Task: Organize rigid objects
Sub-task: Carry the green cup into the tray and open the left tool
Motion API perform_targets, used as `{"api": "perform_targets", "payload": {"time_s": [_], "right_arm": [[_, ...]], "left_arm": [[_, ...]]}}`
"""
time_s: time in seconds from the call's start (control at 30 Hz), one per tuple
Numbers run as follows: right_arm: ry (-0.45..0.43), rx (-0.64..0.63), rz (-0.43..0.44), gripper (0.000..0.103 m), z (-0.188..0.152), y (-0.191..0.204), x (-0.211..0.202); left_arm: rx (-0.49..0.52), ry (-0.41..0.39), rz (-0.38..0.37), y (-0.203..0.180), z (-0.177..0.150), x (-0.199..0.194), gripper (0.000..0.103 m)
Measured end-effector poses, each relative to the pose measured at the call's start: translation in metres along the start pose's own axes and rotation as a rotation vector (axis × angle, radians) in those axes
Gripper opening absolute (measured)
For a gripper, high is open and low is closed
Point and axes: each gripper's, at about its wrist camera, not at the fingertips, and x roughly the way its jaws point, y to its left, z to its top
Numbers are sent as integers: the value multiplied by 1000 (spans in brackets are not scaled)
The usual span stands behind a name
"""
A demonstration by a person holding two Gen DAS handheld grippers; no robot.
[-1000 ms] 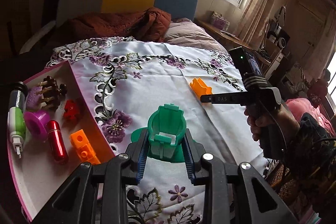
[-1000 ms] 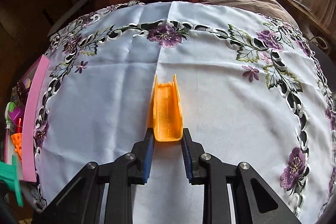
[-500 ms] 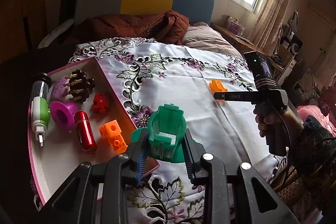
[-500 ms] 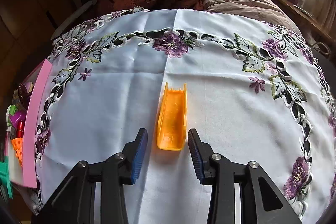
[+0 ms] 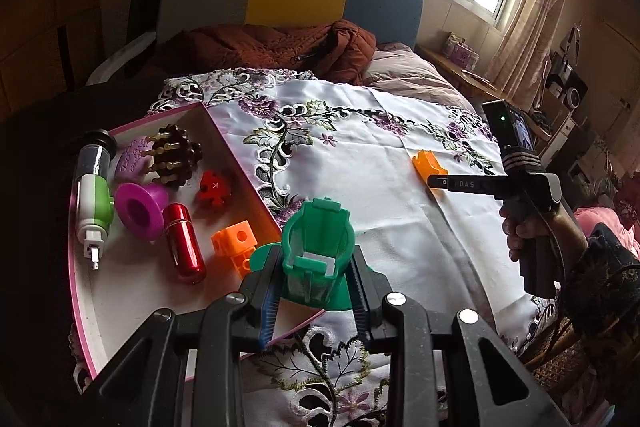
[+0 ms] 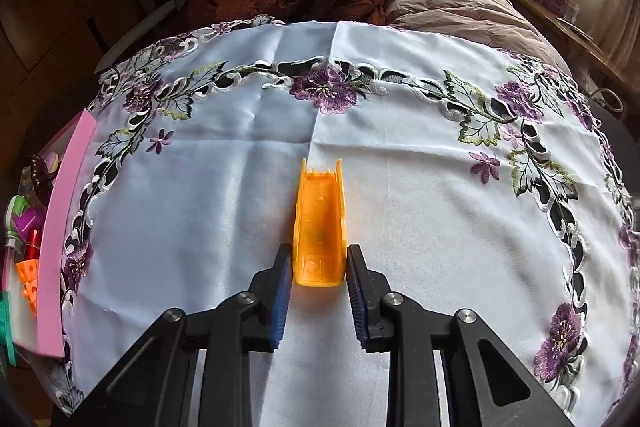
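My left gripper [image 5: 316, 275] is shut on a green plastic holder [image 5: 318, 247] and holds it above the near right corner of the pink-rimmed tray [image 5: 82, 311]. The tray holds a red capsule [image 5: 184, 243], an orange cube block [image 5: 236, 243], a magenta spool [image 5: 138, 207], a red piece [image 5: 214, 187], a dark brown clip [image 5: 176, 159] and a green-white tube [image 5: 94, 199]. My right gripper [image 6: 318, 267] has its jaws around the near end of an orange channel piece [image 6: 320, 227] on the tablecloth, pads touching its sides. It also shows in the left wrist view [image 5: 430, 167].
A white embroidered tablecloth [image 6: 420, 227] with purple flowers covers the table. A brown jacket [image 5: 272, 47] and a pillow [image 6: 460, 11] lie behind it. The tray's pink wall [image 6: 60, 227] is at the far left of the right wrist view.
The left gripper has carried the green holder left, over the tray corner. The right gripper opened half a second ago, then moved forward and closed around the orange piece.
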Motion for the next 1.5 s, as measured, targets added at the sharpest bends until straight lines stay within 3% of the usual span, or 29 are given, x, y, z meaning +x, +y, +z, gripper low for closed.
{"api": "perform_targets", "payload": {"time_s": [0.3, 0.57, 0.73, 1.07, 1.23, 1.5], "right_arm": [[-23, 2, -6, 27, 1, -1, -6], [-55, 11, -1, 27, 3, -3, -13], [-67, 10, 2, 27, 4, -2, -16], [-79, 23, -2, 27, 5, -5, -19], [-82, 21, -8, 27, 6, -5, -19], [-86, 26, -18, 26, 6, -7, -20]], "left_arm": [[-53, -9, 53, 28, -4, -10, 31], [-198, -11, 153, 93, -18, -29, 31], [-296, 26, 167, 123, -30, -21, 31], [-259, 86, 232, 124, -22, 10, 31], [-193, 38, 322, 127, -17, 13, 33], [-204, 36, 338, 126, -22, 12, 35]]}}
